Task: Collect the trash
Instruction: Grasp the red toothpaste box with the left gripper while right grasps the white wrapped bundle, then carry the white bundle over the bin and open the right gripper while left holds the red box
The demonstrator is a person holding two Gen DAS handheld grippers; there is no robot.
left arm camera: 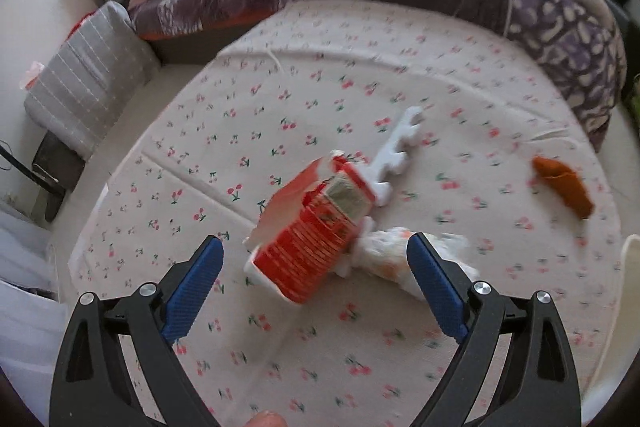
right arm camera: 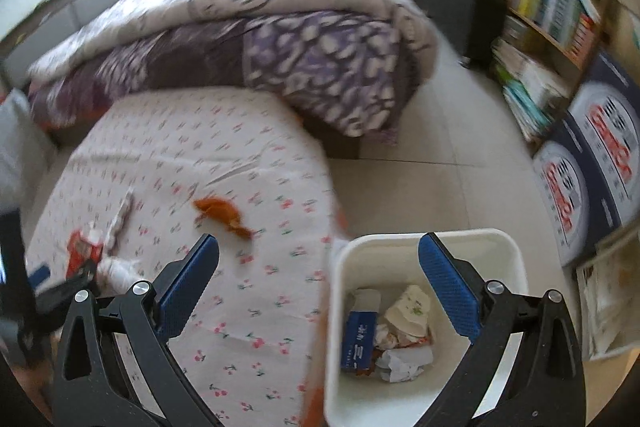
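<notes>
The left claw (left arm camera: 316, 247) hangs wide apart over the bed (left arm camera: 360, 67), framing a red carton (left arm camera: 308, 239) that lies on the sheet with a white plastic strip (left arm camera: 400, 143) at its 1 o'clock and a crumpled wrapper (left arm camera: 384, 251) touching its 4 o'clock side. The right claw (right arm camera: 318, 247), also apart, hovers above a white bin (right arm camera: 400, 247) holding paper trash; an orange wrapper (right arm camera: 222, 211) lies at 10 o'clock.

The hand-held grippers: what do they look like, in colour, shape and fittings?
Both look alike. The left hand-held gripper and the right hand-held gripper each have two black, angular linkage arms with triangular cut-outs, silver round pivot bolts, and flat blue finger pads with a fine dotted texture. No cables or markings show.
</notes>
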